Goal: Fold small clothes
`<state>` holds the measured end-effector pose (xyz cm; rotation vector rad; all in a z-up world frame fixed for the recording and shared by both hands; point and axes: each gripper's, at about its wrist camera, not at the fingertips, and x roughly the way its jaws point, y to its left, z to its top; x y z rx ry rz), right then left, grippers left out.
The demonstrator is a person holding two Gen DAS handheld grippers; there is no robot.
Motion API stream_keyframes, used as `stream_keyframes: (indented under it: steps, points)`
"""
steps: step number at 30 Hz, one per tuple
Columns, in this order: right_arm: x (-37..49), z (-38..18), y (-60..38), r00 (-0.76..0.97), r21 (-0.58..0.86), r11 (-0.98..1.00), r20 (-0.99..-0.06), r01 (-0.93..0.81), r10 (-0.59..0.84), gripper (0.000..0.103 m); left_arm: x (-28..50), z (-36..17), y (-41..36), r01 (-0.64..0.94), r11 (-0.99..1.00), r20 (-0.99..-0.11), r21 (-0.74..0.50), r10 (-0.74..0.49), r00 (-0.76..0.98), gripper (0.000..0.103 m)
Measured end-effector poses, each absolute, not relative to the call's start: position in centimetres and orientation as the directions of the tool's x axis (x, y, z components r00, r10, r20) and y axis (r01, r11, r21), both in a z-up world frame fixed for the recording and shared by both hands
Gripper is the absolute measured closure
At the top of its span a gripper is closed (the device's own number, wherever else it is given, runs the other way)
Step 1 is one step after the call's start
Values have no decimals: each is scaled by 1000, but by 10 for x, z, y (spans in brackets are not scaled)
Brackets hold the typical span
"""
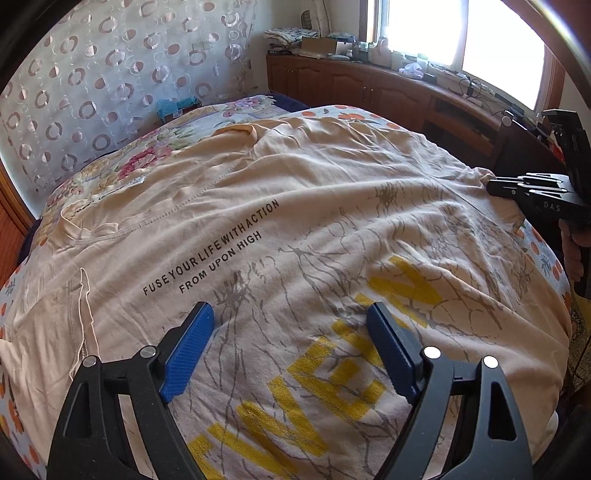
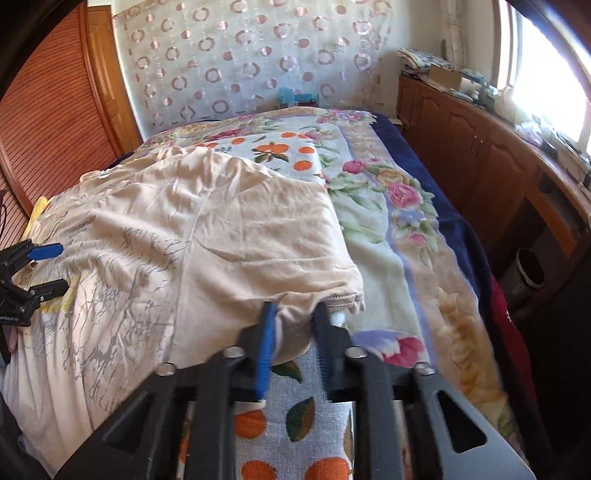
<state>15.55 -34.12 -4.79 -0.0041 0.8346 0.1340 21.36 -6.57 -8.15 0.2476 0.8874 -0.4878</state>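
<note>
**Cream T-shirt spread on the bed, right tongs at its sleeve**

The T-shirt [image 1: 295, 206] lies spread and wrinkled across the bed, covering most of the orange-print cloth [image 2: 291, 151] beneath it. It is cream, with black lettering, grey crack-like lines and big yellow letters on the side facing up. Its collar [image 1: 243, 131] points toward the far wall.

The left gripper [image 1: 290, 325] hovers over the yellow print with its blue-padded fingers [image 1: 188, 350] spread wide and nothing between them. Whether the tips touch the fabric cannot be told.

The right gripper [image 2: 295, 321] sits at the sleeve [image 2: 295, 295] at the shirt's right edge. Its fingers stand a little apart, with a bunch of sleeve fabric lying between them; whether they actually pinch it cannot be told. In the left view this gripper [image 1: 495, 186] reaches the shirt's edge from the right.

A floral blanket [image 2: 399, 206] lies beside the shirt, over a dark blue cover [image 2: 461, 236]. A curtain [image 2: 240, 62] with ring patterns hangs behind the bed. A wooden cabinet [image 2: 480, 147] under the window [image 1: 461, 33] carries clutter.
</note>
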Motion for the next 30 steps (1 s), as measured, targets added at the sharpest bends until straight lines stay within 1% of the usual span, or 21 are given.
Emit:
stream_keyframes:
  steps: [1, 5, 9, 11, 13, 15, 17, 18, 19, 20, 21, 24, 26, 30]
  points:
    - [155, -47, -339, 668, 38, 991, -735, -130, 116, 96, 213, -81, -66, 504, 863, -790, 8, -304, 532, 18]
    - [153, -32, -330, 702, 24, 985, -698, -172, 140, 97, 214, -82, -66, 505, 863, -790, 7, -305, 532, 18]
    - [150, -5, -316, 745, 37, 972, -637, -231, 201, 98, 212, -81, -64, 512, 859, -789, 0, -315, 528, 18]
    - [148, 4, -302, 744, 55, 957, -616, -285, 257, 98, 213, -79, -61, 514, 858, -784, -20, -332, 524, 18]
    - [146, 4, -284, 707, 76, 929, -628, -362, 327, 97, 212, -74, -56, 505, 862, -773, -41, -348, 530, 18]
    - [144, -1, -267, 673, 73, 910, -650, -407, 353, 97, 210, -68, -52, 496, 867, -761, -51, -355, 543, 18]
    - [144, -10, -260, 644, 71, 906, -681, -416, 349, 92, 207, -60, -47, 491, 868, -744, -71, -374, 554, 18]
    - [144, -13, -259, 635, 70, 908, -692, -413, 342, 84, 206, -56, -46, 489, 869, -735, -78, -382, 561, 18]
    - [144, -15, -261, 632, 68, 910, -699, -408, 336, 80, 205, -53, -46, 488, 869, -728, -82, -387, 566, 18]
    - [144, -16, -263, 636, 69, 914, -697, -399, 330, 79, 203, -48, -44, 490, 867, -717, -89, -397, 573, 18]
    - [144, -14, -269, 645, 72, 920, -692, -384, 324, 76, 201, -45, -44, 493, 865, -710, -93, -405, 576, 18]
    - [143, -10, -286, 676, 91, 941, -673, -327, 300, 62, 197, -37, -46, 502, 859, -691, -99, -422, 587, 18]
    - [149, -12, -299, 686, 99, 956, -676, -277, 268, 61, 194, -33, -47, 508, 856, -681, -99, -430, 592, 18]
    - [173, -35, -300, 638, 68, 976, -747, -207, 188, 61, 188, -29, -48, 512, 853, -669, -104, -441, 598, 18]
